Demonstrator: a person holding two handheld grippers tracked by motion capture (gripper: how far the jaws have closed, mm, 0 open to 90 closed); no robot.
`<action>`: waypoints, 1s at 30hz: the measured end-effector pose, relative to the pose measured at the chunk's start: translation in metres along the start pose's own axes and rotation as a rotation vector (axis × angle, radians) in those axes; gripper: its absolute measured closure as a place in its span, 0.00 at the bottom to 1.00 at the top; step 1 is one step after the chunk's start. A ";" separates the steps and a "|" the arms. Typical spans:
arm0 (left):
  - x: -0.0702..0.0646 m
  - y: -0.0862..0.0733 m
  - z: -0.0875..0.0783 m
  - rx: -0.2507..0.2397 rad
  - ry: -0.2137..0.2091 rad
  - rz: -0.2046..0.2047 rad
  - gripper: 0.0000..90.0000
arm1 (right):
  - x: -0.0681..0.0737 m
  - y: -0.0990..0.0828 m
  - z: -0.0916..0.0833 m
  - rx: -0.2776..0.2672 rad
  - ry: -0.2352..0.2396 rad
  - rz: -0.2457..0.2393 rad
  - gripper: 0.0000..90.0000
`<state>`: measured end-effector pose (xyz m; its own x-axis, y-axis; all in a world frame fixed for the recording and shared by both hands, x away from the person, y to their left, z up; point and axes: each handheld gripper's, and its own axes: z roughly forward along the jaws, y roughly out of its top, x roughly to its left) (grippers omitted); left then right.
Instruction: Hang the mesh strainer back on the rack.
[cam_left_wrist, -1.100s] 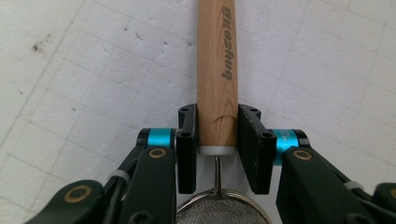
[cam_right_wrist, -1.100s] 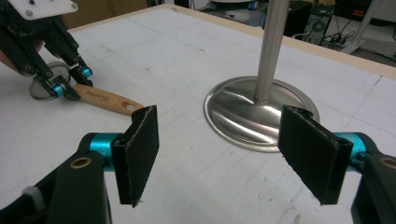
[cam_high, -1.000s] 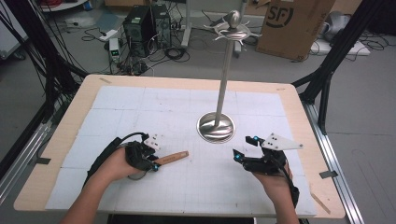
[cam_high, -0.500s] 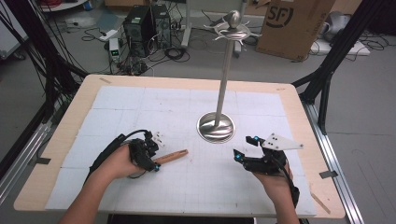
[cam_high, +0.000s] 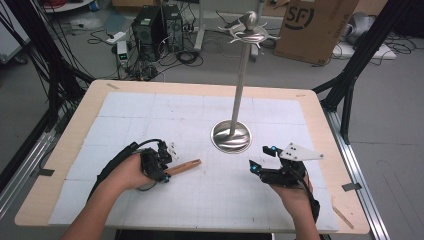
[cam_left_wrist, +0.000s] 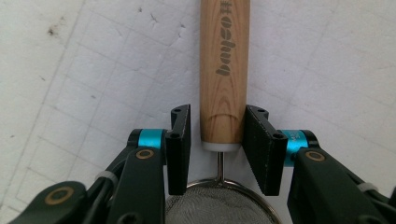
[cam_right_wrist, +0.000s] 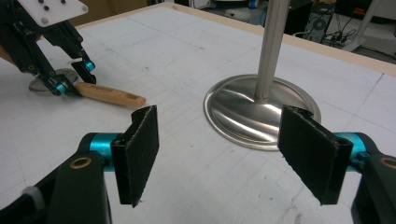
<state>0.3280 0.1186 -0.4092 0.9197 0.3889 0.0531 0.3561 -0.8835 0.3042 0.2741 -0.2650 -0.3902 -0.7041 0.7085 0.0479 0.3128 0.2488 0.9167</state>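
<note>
Change since earlier frames: the left gripper (cam_high: 165, 167) has shifted slightly toward the lower centre of the high view along the wooden handle; the right gripper (cam_high: 262, 159) and the stand have stayed put.
Left gripper: lower left of the high view, in the person's left hand (cam_high: 131, 172). In the left gripper view its jaws sit to either side of the near end of the handle, narrowly parted, with a small gap visible on the left side; whether the right pad touches the wood I cannot tell.
Strainer: a small wire-mesh strainer (cam_left_wrist: 219, 205) lies flat on the white mat; its mesh bowl shows at the bottom edge of the left gripper view, beneath the gripper.
Wooden handle (cam_high: 184, 166): runs from the left gripper toward the centre of the high view, printed lettering along it.
Right gripper: lower right of the high view, in the right hand (cam_high: 295, 192), jaws spread wide with nothing between them, hovering over the mat.
White mat (cam_high: 200, 200): gridded, covering most of the wooden table (cam_high: 85, 110).
Metal stand (cam_high: 231, 136): round polished base at centre, just beyond both grippers, with a tall upright pole carrying hooked arms at the top.
Background: computer tower (cam_high: 147, 25) upper left, cardboard box (cam_high: 320, 25) upper right, on the floor.
</note>
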 end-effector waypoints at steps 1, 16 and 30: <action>0.000 0.001 0.000 0.004 0.000 -0.002 0.71 | 0.000 0.000 0.000 0.000 0.001 0.000 0.32; 0.001 0.006 0.003 0.029 -0.020 0.014 0.76 | 0.003 0.000 0.004 0.011 0.008 -0.007 0.32; -0.002 -0.002 -0.003 -0.056 -0.050 0.039 0.77 | 0.000 -0.001 0.002 0.003 0.004 -0.004 0.32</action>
<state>0.3247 0.1201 -0.4071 0.9402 0.3402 0.0191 0.3116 -0.8811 0.3556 0.2754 -0.2642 -0.3921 -0.7079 0.7048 0.0463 0.3123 0.2536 0.9155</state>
